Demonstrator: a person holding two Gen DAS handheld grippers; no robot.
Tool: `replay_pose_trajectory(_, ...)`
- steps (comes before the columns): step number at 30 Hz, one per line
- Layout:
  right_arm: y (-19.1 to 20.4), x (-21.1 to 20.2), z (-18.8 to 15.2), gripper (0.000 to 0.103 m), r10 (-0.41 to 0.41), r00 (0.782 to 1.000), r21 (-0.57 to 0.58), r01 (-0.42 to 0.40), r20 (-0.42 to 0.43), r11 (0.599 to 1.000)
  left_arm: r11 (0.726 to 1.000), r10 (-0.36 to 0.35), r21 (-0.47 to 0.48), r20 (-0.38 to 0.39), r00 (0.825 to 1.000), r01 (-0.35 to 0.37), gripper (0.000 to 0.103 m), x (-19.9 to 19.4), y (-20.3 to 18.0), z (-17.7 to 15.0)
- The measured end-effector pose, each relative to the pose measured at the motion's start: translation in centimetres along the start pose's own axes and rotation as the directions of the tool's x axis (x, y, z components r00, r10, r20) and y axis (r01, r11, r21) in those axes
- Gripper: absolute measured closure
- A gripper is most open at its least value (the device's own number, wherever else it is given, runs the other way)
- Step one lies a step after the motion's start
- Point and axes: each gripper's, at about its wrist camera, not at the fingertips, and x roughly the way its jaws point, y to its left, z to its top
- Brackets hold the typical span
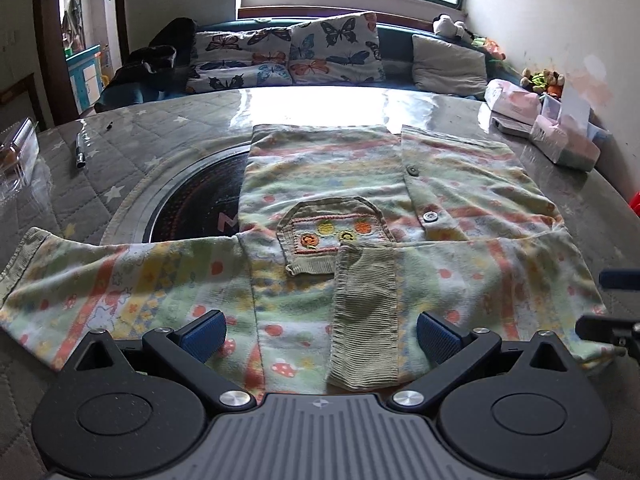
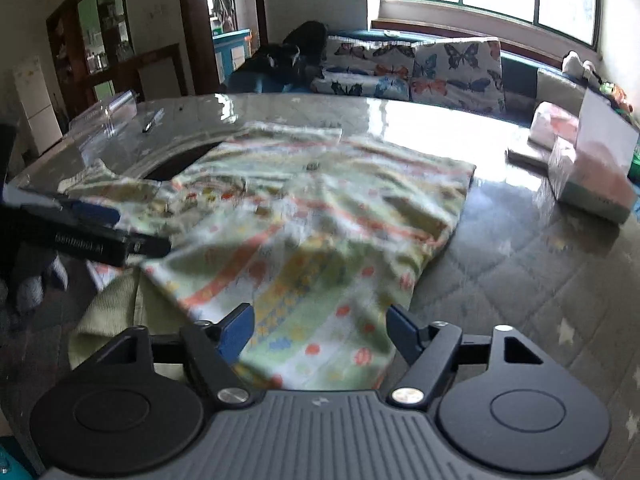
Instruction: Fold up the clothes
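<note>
A small patterned cardigan (image 1: 320,184) with green ribbed trim, two buttons and a chest pocket lies flat on the table. Its right sleeve is folded across the front, with the ribbed cuff (image 1: 366,316) pointing toward me. Its left sleeve (image 1: 100,280) stretches out to the left. My left gripper (image 1: 320,334) is open just above the near hem, its blue pads either side of the cuff. My right gripper (image 2: 320,334) is open over the cardigan (image 2: 320,216) at its folded right side. The left gripper (image 2: 96,220) shows at the left of the right wrist view.
The round table (image 1: 120,168) has a quilted star cover under clear plastic and a dark hob in its middle. A pen (image 1: 80,148) and a clear box (image 1: 20,152) lie at left. Tissue packs (image 1: 560,140) stand at right. A cushioned bench (image 1: 320,56) runs behind.
</note>
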Motion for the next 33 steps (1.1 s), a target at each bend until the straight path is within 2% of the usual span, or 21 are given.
replay_pose_trajectory(5,-0.3,2.0,1.7,0.025,-0.009,1.000,-0.003,0.009,0.016,1.000,0.999,-0.041,0.024,0.038,0.998,0.040,0.000,-0.5,-1.0,1.0)
replay_pose_trajectory(10,-0.4,4.4,2.3,0.024,-0.014,1.000,0.000,0.014,-0.005,1.000,0.997,-0.029,0.075,0.002,1.000,0.029,0.000,1.4,-2.3,0.8)
replay_pose_trajectory(13,0.0,5.4,2.1,0.023,-0.031,0.999,-0.015,0.030,-0.027,0.999,0.997,-0.024,0.069,-0.007,1.000,0.025,0.000,2.1,-2.0,0.6)
replay_pose_trajectory(22,1.9,5.0,3.5,0.022,-0.011,1.000,-0.055,0.012,0.021,0.998,0.996,-0.047,0.073,0.018,0.999,0.046,0.000,0.6,-1.5,0.3)
replay_pose_trajectory(27,3.0,6.8,3.1,0.021,-0.019,1.000,-0.096,0.017,-0.022,0.995,0.998,-0.036,0.056,-0.001,0.999,0.036,0.000,0.7,-1.0,-0.2)
replay_pose_trajectory(33,4.3,4.8,2.7,0.020,0.001,1.000,-0.132,0.000,0.008,0.991,1.000,0.000,0.009,0.034,0.999,0.000,0.000,-1.0,1.3,-0.5)
